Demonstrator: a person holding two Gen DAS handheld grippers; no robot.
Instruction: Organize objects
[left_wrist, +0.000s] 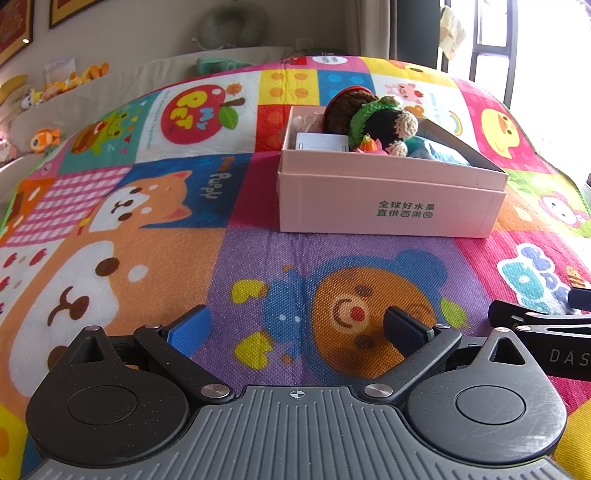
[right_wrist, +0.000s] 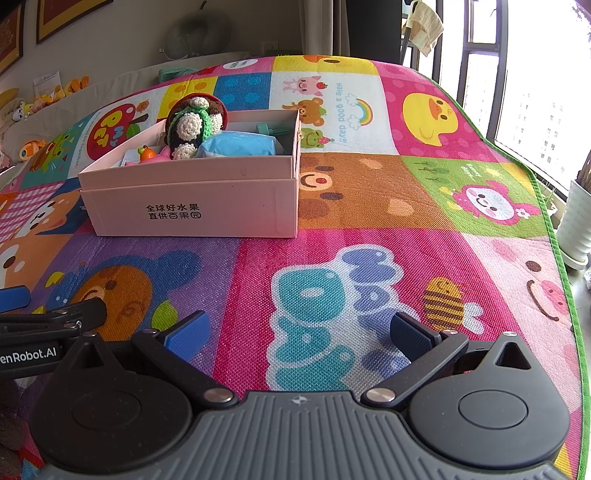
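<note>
A pink cardboard box (left_wrist: 388, 199) (right_wrist: 192, 206) stands on the colourful play mat. Inside it lie a crocheted doll (left_wrist: 373, 118) (right_wrist: 192, 123), a white flat item (left_wrist: 321, 142), a small orange and pink toy (left_wrist: 365, 146) (right_wrist: 147, 153), a blue soft packet (right_wrist: 240, 144) and a teal piece (right_wrist: 271, 129). My left gripper (left_wrist: 299, 328) hovers open over the mat in front of the box, nothing between its fingers. My right gripper (right_wrist: 299, 332) is open too, empty, to the right of the box's near side.
The play mat (right_wrist: 369, 229) covers a raised surface; its green edge (right_wrist: 554, 229) drops off at the right, near a window and a white pot (right_wrist: 576, 225). Plush toys (left_wrist: 55, 85) line a ledge at the far left. The other gripper's arm (left_wrist: 539, 325) lies at the right edge.
</note>
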